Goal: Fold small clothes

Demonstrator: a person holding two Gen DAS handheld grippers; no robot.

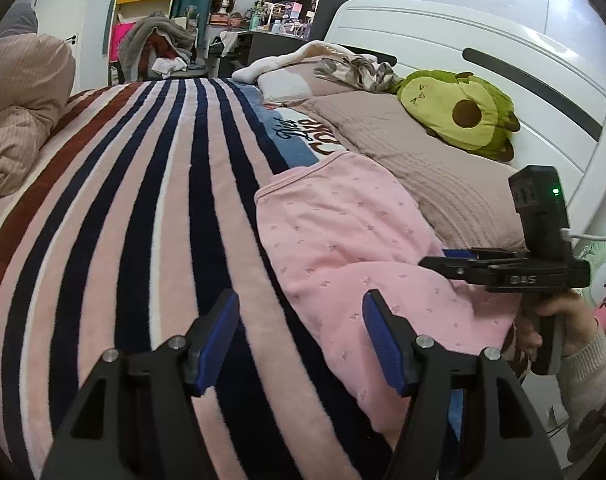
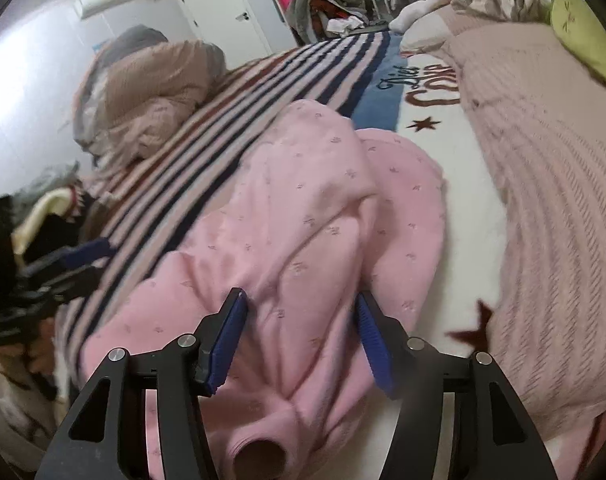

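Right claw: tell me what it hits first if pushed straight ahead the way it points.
The right claw stands open and angled down over the pink garment. Going straight on, it would most likely meet that bunched pink fabric first, with the bed beneath. Blur makes the gap hard to judge.
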